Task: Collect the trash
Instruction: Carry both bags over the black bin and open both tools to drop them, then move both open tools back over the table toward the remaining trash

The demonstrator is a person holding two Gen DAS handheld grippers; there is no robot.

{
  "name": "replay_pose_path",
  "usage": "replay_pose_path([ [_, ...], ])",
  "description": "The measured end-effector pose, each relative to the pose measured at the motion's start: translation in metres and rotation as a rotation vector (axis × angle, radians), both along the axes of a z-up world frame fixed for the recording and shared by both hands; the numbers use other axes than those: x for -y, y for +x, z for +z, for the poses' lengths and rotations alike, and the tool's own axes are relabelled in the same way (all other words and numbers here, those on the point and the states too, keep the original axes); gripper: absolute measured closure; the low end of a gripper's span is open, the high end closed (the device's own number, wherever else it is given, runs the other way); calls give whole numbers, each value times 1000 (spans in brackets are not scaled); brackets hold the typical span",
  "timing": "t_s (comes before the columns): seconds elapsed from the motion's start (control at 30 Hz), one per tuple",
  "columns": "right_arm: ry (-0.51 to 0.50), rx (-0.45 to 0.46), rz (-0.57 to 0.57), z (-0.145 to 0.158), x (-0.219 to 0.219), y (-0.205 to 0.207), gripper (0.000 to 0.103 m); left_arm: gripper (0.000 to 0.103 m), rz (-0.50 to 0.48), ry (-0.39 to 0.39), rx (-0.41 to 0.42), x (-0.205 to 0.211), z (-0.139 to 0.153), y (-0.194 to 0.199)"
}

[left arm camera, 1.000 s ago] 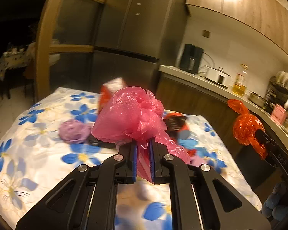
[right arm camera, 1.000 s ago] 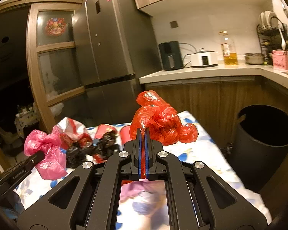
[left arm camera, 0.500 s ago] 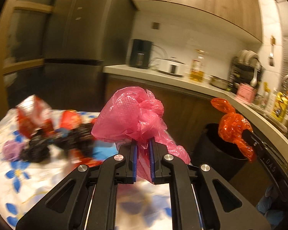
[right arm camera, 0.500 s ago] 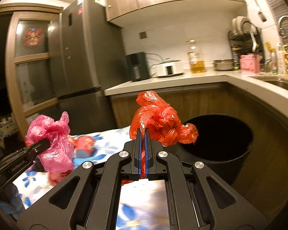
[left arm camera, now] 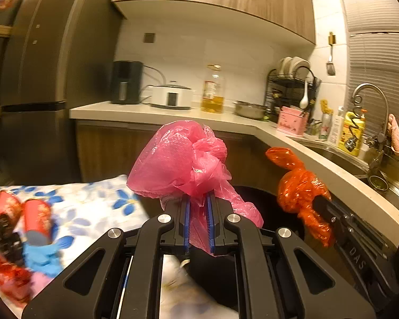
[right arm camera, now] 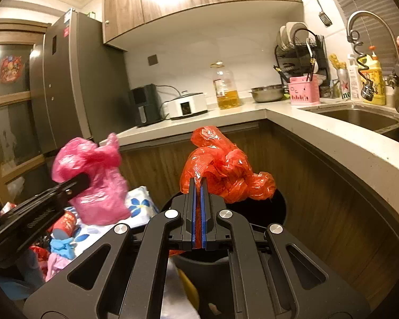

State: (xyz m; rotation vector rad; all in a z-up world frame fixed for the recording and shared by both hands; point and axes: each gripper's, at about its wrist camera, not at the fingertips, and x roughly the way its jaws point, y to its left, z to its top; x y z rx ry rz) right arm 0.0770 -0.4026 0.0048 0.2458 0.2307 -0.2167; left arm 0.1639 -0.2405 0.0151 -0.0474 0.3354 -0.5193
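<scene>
Between the blue pads of the left gripper (left arm camera: 198,223) a crumpled pink plastic bag (left arm camera: 181,164) is pinched, the jaws nearly together with only the thin film between them. Beside it the right gripper (right arm camera: 198,212) is clamped just as tightly on a knotted orange-red bag (right arm camera: 220,170). Both bundles ride above the fingertips, held by a gathered fold low down while the puffed body balloons upward.

They look feather-light and limp — thin, slick film that crushes rather than resists, so I judge a pinch on a bunched fold or the knot to be the safe hold; a single smooth layer could slide out. Nothing about them seems fragile.

The pink bag is translucent, faintly dimpled, with a loose tail drooping past the jaw. The orange one is glossier, twisted into several lumps.

Just beyond and below the fingers sits a black round bin (right arm camera: 279,207), its mouth open under the orange bag and near the pink one. Off to the left, the flowered tablecloth (left arm camera: 98,207) carries more litter — red wrappers (left arm camera: 37,218) and something blue.
</scene>
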Motion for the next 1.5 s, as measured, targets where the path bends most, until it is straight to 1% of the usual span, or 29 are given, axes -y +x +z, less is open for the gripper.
replay_pose_path([
  [0.2, 17, -8, -2, -3, 18, 11, 100, 93, -50, 8, -8, 30, -8, 15],
  [0.37, 27, -16, 16, -8, 26, 21, 100, 92, -94, 21, -28, 45, -18, 26],
  [0.63, 50, -30, 19, -15, 36, 31, 100, 90, -126, 45, -65, 62, -31, 40],
  [0.73, 53, -32, 22, -17, 39, 33, 99, 87, -122, 59, -70, 66, -35, 44],
  [0.8, 56, -37, 23, -19, 40, 34, 99, 77, -121, 63, -74, 67, -36, 47],
  [0.83, 57, -40, 23, -19, 41, 35, 99, 67, -118, 63, -78, 66, -37, 48],
  [0.87, 62, -45, 26, -20, 42, 36, 98, 60, -117, 59, -78, 66, -37, 48],
  [0.93, 67, -54, 29, -22, 43, 39, 90, 53, -124, 57, -81, 65, -37, 49],
  [0.97, 66, -57, 27, -23, 43, 39, 88, 48, -121, 60, -80, 64, -37, 49],
  [1.0, 67, -58, 24, -24, 43, 39, 84, 45, -109, 63, -78, 63, -38, 50],
  [1.03, 72, -62, 20, -25, 44, 39, 76, 41, -104, 61, -78, 62, -38, 50],
  [1.07, 76, -64, 17, -25, 45, 39, 72, 37, -107, 50, -88, 59, -38, 52],
  [1.1, 82, -65, 13, -26, 45, 39, 65, 35, -108, 37, -98, 56, -38, 53],
  [1.13, 86, -62, 6, -26, 46, 37, 62, 33, -103, 29, -103, 53, -38, 53],
  [1.23, 84, -58, -6, -25, 45, 32, 53, 28, -76, 13, -116, 44, -37, 54],
  [1.27, 77, -61, -11, -25, 44, 29, 51, 26, -62, 8, -124, 39, -37, 53],
  [1.33, 62, -64, -19, -24, 39, 25, 45, 23, -35, 4, -134, 31, -36, 50],
  [1.37, 57, -66, -21, -23, 37, 23, 43, 20, -10, 6, -135, 25, -36, 46],
  [1.47, 31, -73, -26, -21, 27, 17, 36, 17, 61, 32, -121, 14, -35, 35],
  [1.5, 21, -77, -31, -21, 23, 14, 31, 17, 87, 40, -117, 9, -35, 30],
])
